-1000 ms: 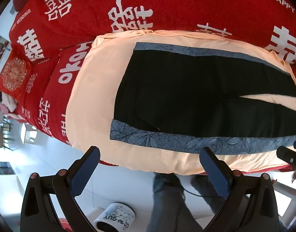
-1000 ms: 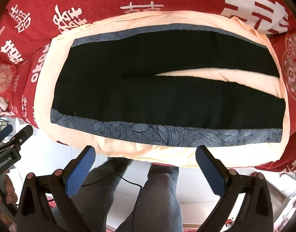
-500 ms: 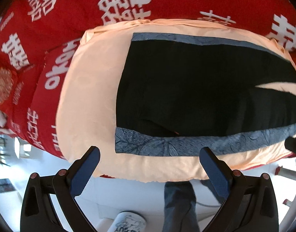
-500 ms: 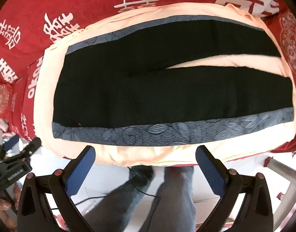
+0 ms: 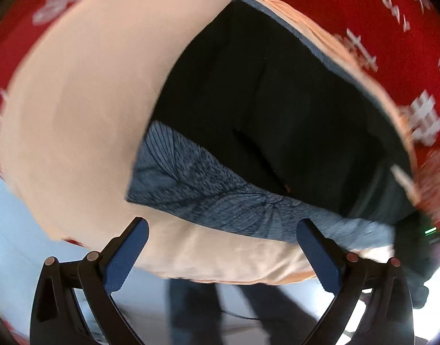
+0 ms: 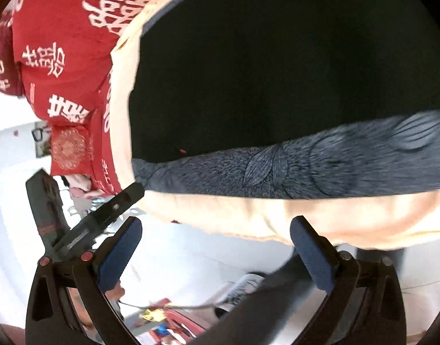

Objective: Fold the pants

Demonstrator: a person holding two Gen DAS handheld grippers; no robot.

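Two grippers, yours, one per hand, and one pair of black pants [image 5: 277, 109] with a blue-grey leaf-print side band [image 5: 208, 189], laid flat on a peach cloth [image 5: 84, 115] over a red bedspread [image 5: 406, 28] with white characters. Hard to read: both views are motion-blurred; the trouser legs run out of frame, and the right-wrist view cuts off most of the garment. Your left gripper [image 5: 222, 256] stands spread wide, nothing between its blue pads, just short of the band's near edge above the cloth's border. Your right gripper [image 6: 217, 254] is wide too, jaws closing, empty, with the band just beyond its tips.
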